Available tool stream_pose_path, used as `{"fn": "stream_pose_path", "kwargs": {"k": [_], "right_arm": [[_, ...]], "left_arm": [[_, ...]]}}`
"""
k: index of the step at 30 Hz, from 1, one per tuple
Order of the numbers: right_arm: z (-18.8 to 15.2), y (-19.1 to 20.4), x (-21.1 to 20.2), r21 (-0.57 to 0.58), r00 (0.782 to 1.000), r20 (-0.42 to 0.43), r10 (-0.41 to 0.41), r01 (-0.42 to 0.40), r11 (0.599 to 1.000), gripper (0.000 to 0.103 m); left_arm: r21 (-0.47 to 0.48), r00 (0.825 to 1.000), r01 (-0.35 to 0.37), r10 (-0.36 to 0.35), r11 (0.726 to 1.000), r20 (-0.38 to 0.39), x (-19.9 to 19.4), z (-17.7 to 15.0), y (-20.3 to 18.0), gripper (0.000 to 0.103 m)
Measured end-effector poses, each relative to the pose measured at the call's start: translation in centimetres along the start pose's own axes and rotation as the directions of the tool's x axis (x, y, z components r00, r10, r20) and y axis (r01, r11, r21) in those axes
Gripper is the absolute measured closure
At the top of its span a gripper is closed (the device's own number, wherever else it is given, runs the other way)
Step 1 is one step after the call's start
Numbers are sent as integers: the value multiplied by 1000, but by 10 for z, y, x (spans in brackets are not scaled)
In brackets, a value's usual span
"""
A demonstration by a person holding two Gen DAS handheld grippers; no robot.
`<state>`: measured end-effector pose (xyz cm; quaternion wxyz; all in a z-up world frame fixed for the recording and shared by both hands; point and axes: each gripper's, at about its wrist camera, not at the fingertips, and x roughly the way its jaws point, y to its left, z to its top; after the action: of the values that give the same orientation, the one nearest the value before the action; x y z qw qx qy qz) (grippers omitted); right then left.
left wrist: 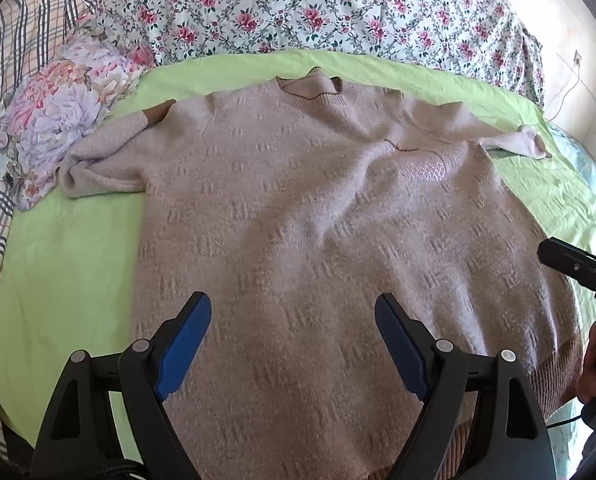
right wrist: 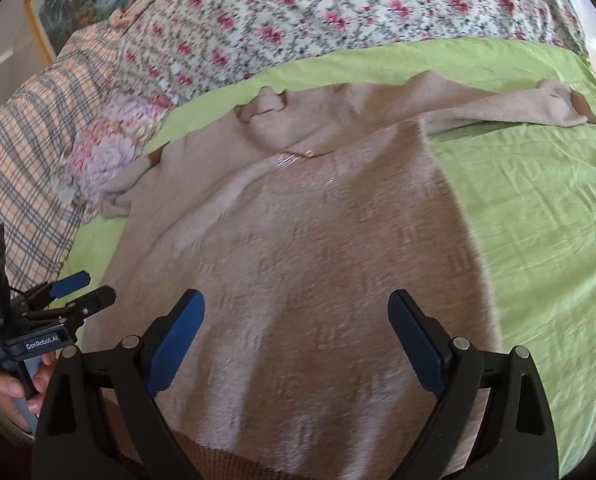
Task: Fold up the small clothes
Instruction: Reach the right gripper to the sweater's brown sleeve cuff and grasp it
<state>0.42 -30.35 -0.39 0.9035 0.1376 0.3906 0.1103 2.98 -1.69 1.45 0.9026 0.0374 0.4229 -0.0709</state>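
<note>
Now the sweater [left wrist: 298, 220] lies flat on the green sheet [left wrist: 65, 264], one sleeve maybe bunched. Both grippers, left [left wrist: 293, 344] and right [right wrist: 296, 344], hang over it, spread wide, holding nothing.

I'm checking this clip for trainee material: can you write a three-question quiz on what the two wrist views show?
1. True or false: the left gripper holds the beige knitted sweater.
2. Which sleeve lies stretched out straight? A) the left sleeve B) the right sleeve
3. Fill in: the sweater lies on a light ____ bedsheet.

Key
1. False: its jaws stand open above the sweater, as do those of the right gripper.
2. B; the left one lies bunched by the floral pillow.
3. green
</note>
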Motion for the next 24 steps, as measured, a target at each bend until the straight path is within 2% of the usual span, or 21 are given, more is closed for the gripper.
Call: {"fn": "stream_pose_path", "kwargs": {"k": [5,11,14,17,20,24], "right_arm": [[9,-25,-1,54,1000,5,-4,4,999,10],[34,-78,-10,137,998,29,-64,59,989,10],[57,-116,-20,192,991,54,-123,111,975,11],[81,-159,-28,264,982,87,-165,137,955,22],[107,-214,-31,369,967,108,-233,178,912,34],[144,-292,-27,486,927,120,-355,257,835,47]], "left_arm": [[-9,1000,11,-11,1000,-6,9,9,4,17],[-14,999,14,-14,1000,-38,23,20,8,17],[-21,999,13,-14,1000,-36,27,28,8,17],[-18,999,13,-14,1000,-29,31,38,5,17],[-6,999,22,-22,1000,-32,37,47,-1,17],[7,999,34,-33,999,-41,48,56,-10,17]]}}
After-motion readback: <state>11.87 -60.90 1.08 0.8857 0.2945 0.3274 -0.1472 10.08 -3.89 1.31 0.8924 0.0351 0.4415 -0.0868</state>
